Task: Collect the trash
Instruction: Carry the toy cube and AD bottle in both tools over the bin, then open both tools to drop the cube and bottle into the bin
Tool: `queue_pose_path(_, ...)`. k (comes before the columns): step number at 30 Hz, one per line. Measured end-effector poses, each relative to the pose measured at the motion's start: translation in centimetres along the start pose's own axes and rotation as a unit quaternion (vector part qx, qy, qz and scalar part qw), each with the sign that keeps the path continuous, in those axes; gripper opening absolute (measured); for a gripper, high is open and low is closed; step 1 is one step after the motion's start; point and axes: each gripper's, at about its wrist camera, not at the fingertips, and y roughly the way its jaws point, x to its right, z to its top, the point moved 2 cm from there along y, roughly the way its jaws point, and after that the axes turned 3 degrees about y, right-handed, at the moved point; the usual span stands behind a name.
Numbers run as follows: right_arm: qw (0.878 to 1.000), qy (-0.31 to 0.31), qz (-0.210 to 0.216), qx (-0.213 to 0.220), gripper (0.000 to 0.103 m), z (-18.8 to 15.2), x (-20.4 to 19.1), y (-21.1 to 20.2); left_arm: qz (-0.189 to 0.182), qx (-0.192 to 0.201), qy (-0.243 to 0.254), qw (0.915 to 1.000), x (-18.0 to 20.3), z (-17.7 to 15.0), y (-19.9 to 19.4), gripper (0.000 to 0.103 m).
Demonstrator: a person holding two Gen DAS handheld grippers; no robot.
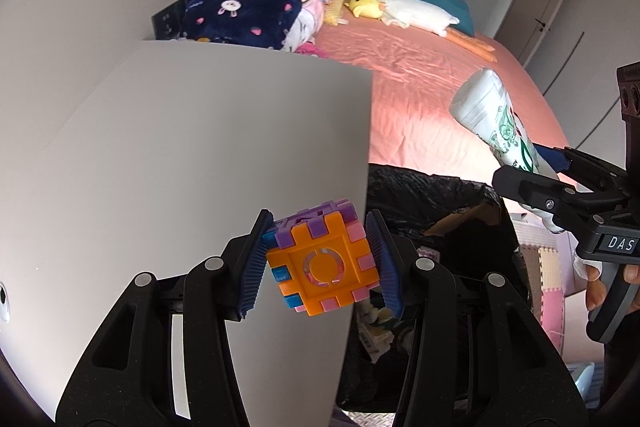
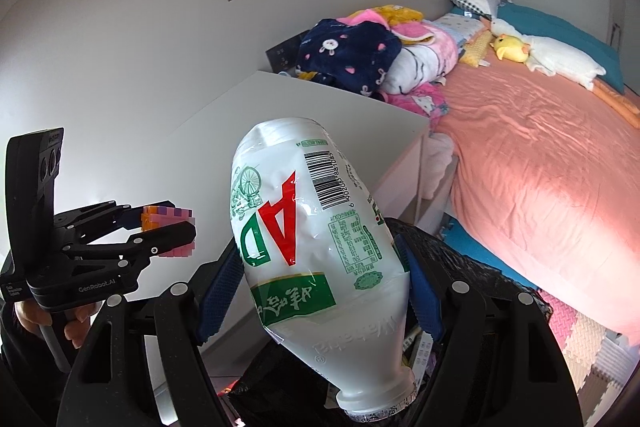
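Note:
My left gripper (image 1: 320, 261) is shut on a toy cube (image 1: 322, 261) of orange, purple, pink and blue interlocking pieces, its blue pads pressing both sides. From the right wrist view the same cube (image 2: 170, 223) shows at the left in that gripper (image 2: 172, 227). My right gripper (image 2: 320, 275) is shut on a white plastic drink bottle (image 2: 316, 247) with a green and red label, held bottom up. That bottle (image 1: 496, 123) appears at the right of the left wrist view. A black trash bag (image 1: 424, 199) with paper scraps inside lies open below both grippers.
A white bedside cabinet (image 1: 180, 163) stands at the left, close to the bag. A bed with a pink sheet (image 2: 540, 163) carries folded blankets, a pillow and plush toys. Coloured foam floor mats (image 2: 580, 339) lie beside the bed. A person's hand (image 1: 596, 291) holds the right gripper's handle.

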Motion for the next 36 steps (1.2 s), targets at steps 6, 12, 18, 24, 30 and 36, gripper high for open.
queue_pose_path(6, 1.0, 0.02, -0.01, 0.009, 0.076, -0.9, 2.1, -1.4, -0.013, -0.002, 0.02, 0.9997, 2.5, 0.5, 0.5, 0.048)
queue_pose_path(12, 0.999, 0.043, -0.02, 0.02, 0.076, -1.9, 4.3, -3.0, -0.025, -0.007, 0.046, 0.9986, 5.0, 0.8, 0.9, 0.048)
queue_pose_path(18, 0.997, 0.065, -0.034, 0.029, 0.076, -2.7, 6.3, -4.4, -0.039, -0.012, 0.066, 0.997, 7.4, 1.2, 1.5, 0.048)
queue_pose_path(24, 0.995, 0.082, -0.047, 0.035, 0.076, -3.6, 8.0, -5.7, -0.054, -0.019, 0.083, 0.9949, 9.7, 1.2, 2.2, 0.048)
queue_pose_path(30, 0.992, 0.107, -0.052, 0.041, 0.076, -4.3, 9.7, -6.9, -0.069, -0.03, 0.1, 0.9921, 11.5, 1.1, 2.9, 0.048)
queue_pose_path(36, 0.984, 0.159, -0.046, 0.068, 0.089, -4.9, 11.3, -9.0, -0.115, -0.062, 0.092, 0.9872, 12.1, 0.6, 3.6, 0.097)
